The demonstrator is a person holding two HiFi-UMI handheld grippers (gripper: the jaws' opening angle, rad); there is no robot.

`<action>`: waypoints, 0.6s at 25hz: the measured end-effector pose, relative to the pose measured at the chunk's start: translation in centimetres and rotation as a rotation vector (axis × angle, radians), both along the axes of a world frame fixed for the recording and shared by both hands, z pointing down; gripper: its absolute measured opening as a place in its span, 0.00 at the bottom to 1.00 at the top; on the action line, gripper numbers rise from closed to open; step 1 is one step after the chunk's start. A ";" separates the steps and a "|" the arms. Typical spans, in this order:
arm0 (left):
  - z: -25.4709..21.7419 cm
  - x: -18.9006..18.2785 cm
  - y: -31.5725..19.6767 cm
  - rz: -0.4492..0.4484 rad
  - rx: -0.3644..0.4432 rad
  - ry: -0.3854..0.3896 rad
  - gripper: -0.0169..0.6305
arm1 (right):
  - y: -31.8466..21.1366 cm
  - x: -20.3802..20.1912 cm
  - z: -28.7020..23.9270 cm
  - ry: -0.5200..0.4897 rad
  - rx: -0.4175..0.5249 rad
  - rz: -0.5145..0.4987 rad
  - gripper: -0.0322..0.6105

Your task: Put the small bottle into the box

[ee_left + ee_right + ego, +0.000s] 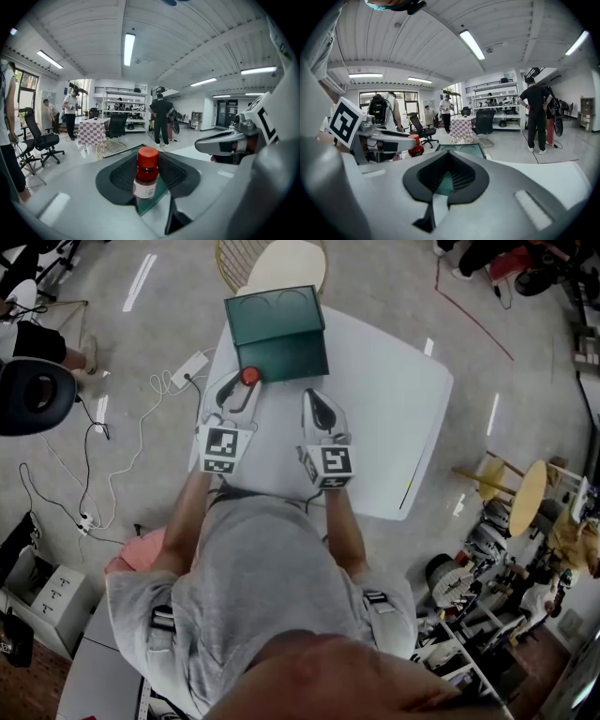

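Left claw is clamped on the small bottle. Its pads grip the lower body, and the red cap stands clear above them. Right claw hangs alongside over the table, its jaws drawn together with nothing between them.

The bottle is held above the table just short of the near wall of the green box and is not yet over the opening. In the left gripper view it looks to lean a little in the grip.

Several things could go wrong from here:

- Because the bottle sits so close to the near wall, a low or flat approach could knock its base against the rim. That would twist it in the pads or shove the box.
- The box stands at the table's far edge, towards the far left corner, so a push could carry it off the table.
- If the pads open with the bottle high or tilted, it would probably topple inside instead of standing.
- The idle claw is near enough to bump the box too.

The box is open at the top. Two round outlines show at the far side of its interior, and whether they are recesses or objects cannot be told. Nothing else shows in it.
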State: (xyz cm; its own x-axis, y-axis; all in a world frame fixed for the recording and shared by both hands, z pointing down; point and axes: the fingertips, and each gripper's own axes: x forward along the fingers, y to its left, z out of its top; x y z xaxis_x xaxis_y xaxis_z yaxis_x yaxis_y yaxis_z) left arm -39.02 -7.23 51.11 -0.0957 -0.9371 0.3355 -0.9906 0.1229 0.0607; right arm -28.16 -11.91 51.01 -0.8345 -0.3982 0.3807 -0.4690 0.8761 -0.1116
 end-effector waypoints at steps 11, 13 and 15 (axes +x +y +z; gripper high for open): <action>4.8 -1.8 -1.5 0.022 -0.033 0.044 0.25 | -0.4 -2.1 3.5 0.059 -0.053 0.002 0.05; 5.7 -1.8 -1.6 0.027 -0.044 0.056 0.25 | -0.5 -2.2 4.0 0.067 -0.062 0.003 0.05; 6.3 -1.9 -1.7 0.034 -0.045 0.066 0.25 | -0.6 -2.5 4.5 0.072 -0.067 0.005 0.05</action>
